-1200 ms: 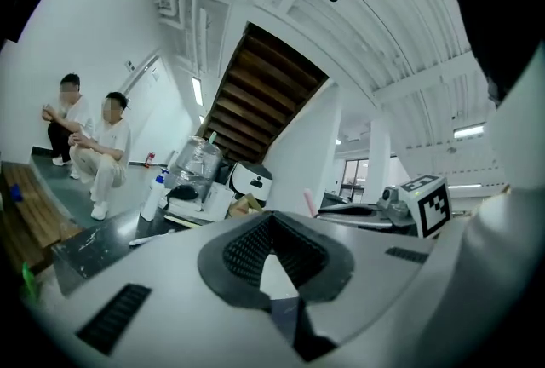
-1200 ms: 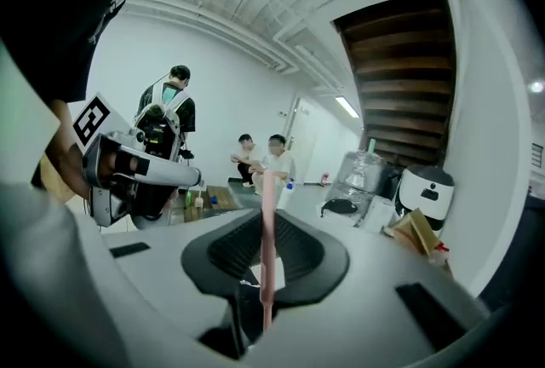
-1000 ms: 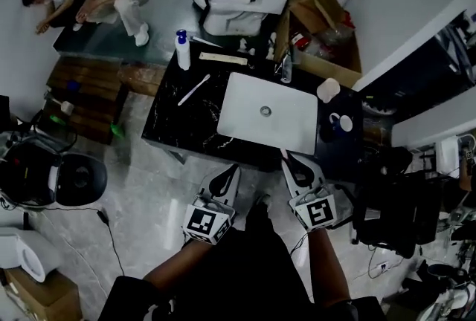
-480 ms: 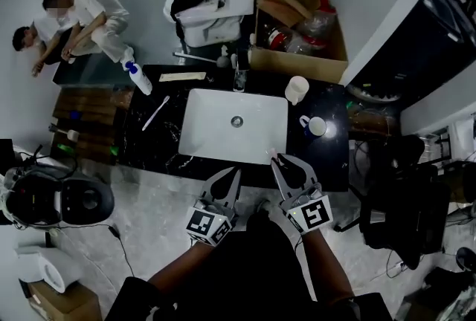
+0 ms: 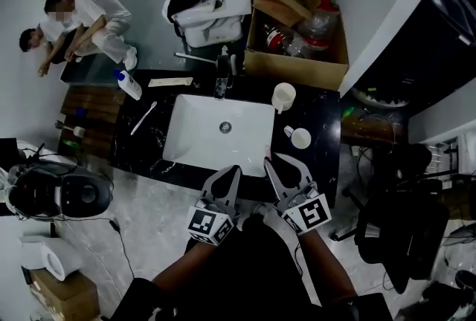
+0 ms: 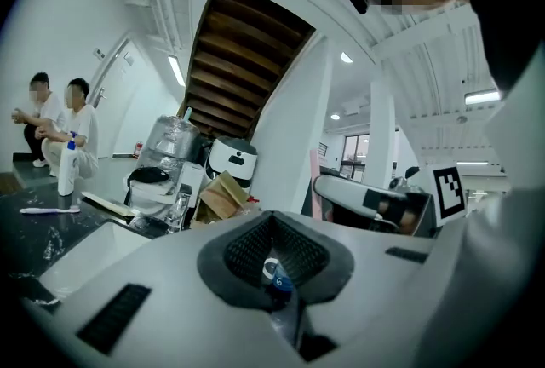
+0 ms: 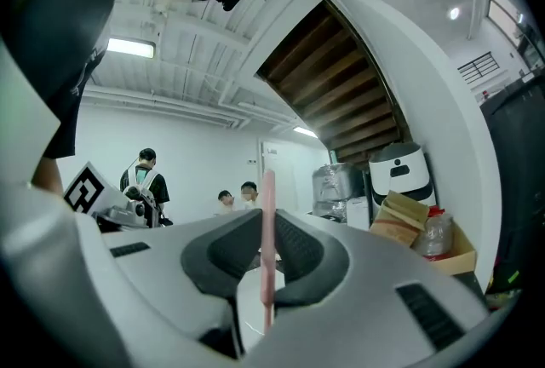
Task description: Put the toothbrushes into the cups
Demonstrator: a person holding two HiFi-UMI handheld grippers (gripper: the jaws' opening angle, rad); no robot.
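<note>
- Two cups stand on the black counter [image 5: 327,126] to the right of the white sink [image 5: 201,141].
- The cream cup [image 5: 283,96] is by the sink's far right corner. Its inside is too small to read.
- The white mug [image 5: 300,137] stands nearer, its handle turned toward the sink, and its open mouth shows only its pale inside.
- Behind the counter, a cardboard box [image 5: 327,70] holds a red-capped bottle [image 5: 278,36] and crumpled clear plastic.
- The right gripper [image 5: 271,161] has its jaws pressed on a pink toothbrush [image 7: 268,247]. The brush stands upright between the pads, and its top rises well above them.
- In the head view this gripper reaches over the counter's front edge at the sink's near right corner. The white mug is near, just beyond and to the right, and not touching.
- The left gripper [image 5: 231,173] is just beside the right one, at the sink's front rim.
- Its jaws are closed round a thin blue-ended toothbrush [image 6: 274,275], seen end-on with a clear handle. I cannot tell more of it.
- A third, white toothbrush [image 5: 143,119] lies flat on the counter left of the sink, well apart from both grippers. A white bottle [image 5: 128,84] is behind it.
</note>
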